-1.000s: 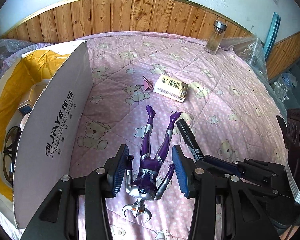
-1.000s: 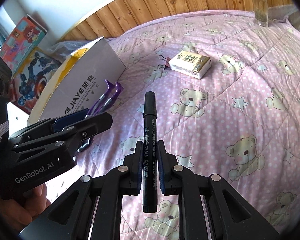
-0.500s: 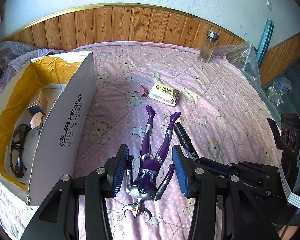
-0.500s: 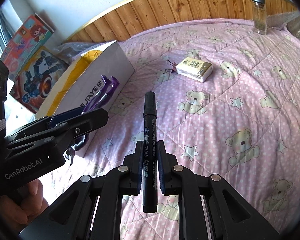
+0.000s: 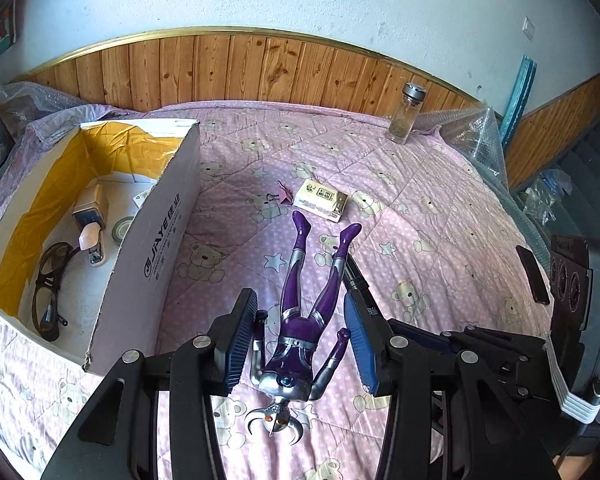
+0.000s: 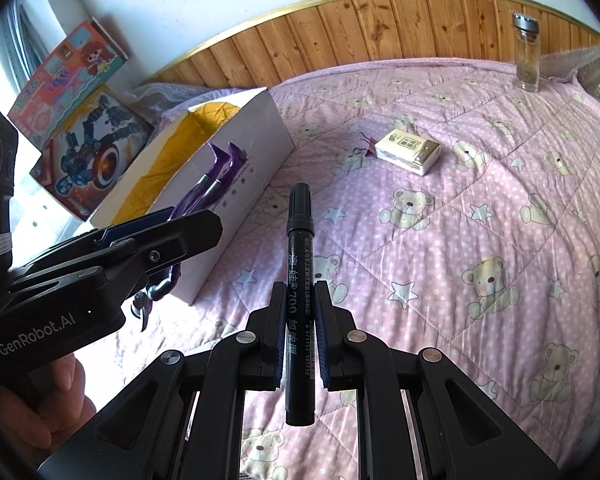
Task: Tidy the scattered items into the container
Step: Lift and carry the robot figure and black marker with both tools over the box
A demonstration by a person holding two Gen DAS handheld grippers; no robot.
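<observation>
A purple and silver toy figure (image 5: 300,332) hangs head toward the camera between the blue pads of my left gripper (image 5: 299,300), which is shut on its arms and torso. It is lifted clear of the pink quilt, to the right of the open white cardboard box (image 5: 156,240). My right gripper (image 6: 299,292) is shut on a black marker (image 6: 299,248), which points forward above the quilt. In the right wrist view the left gripper (image 6: 172,224) and the figure's legs (image 6: 216,172) are in front of the box (image 6: 244,152).
Inside the box lie dark glasses (image 5: 50,292), a stapler-like item (image 5: 90,220) and a tape roll (image 5: 120,230). A small cream packet (image 5: 320,200) and a pink clip (image 5: 285,194) lie on the quilt. A glass bottle (image 5: 406,114) stands by the wooden headboard. Bubble wrap (image 5: 476,132) lines the right edge.
Both grippers have risen away from the quilt with their loads held. More of the box's inside shows now.
</observation>
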